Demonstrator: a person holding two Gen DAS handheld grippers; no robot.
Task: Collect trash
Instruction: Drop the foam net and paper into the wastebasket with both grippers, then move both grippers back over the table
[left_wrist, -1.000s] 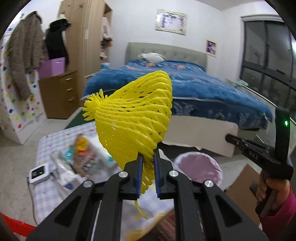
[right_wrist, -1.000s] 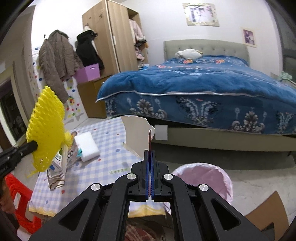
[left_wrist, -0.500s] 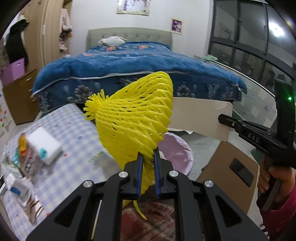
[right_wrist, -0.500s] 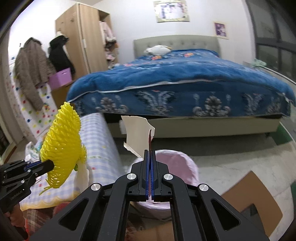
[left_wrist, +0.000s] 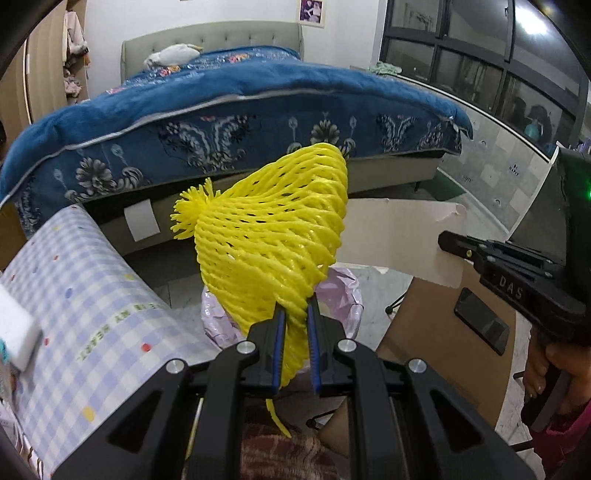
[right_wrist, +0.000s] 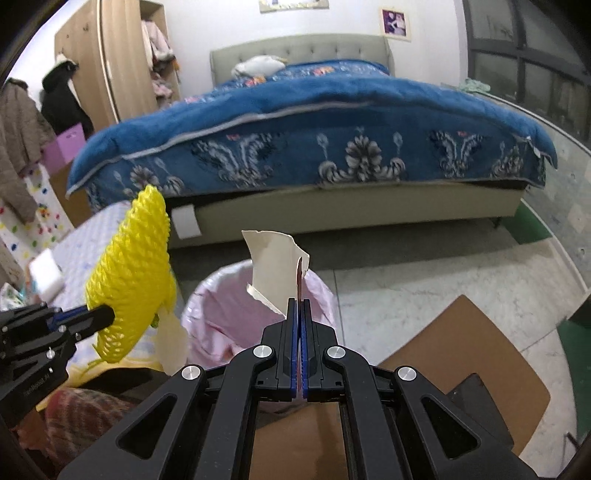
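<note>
So compared to a second ago, you've swung both hands away from the checkered tablecloth (left_wrist: 92, 295) and over toward the pink-lined trash bin (right_wrist: 229, 310). Back then the table and its clutter filled the left side of both views; now only its near corner shows at the far left, with the white sponge block (right_wrist: 44, 275) sitting on it.

Your left gripper (left_wrist: 294, 325) is clamped narrow on the tail of the yellow foam fruit net (left_wrist: 273, 236), same grip as before, with the net fanning up and out above the fingers. In the left wrist view the bin peeks out right behind the net now, whereas a second ago it sat off to the right of it. From the right wrist view the net hangs just left of the bin's rim, not over the opening as far as I can tell.

Moving right, your right gripper (right_wrist: 300, 310) is pinched fully closed on the torn piece of card (right_wrist: 275, 266), which stands upright out of the fingers. It now lines up over the bin's opening, where earlier it was in front of the bed (right_wrist: 332, 147).

Far right on the floor there's a flat brown cardboard sheet (right_wrist: 461, 339), much more of it showing now
</note>
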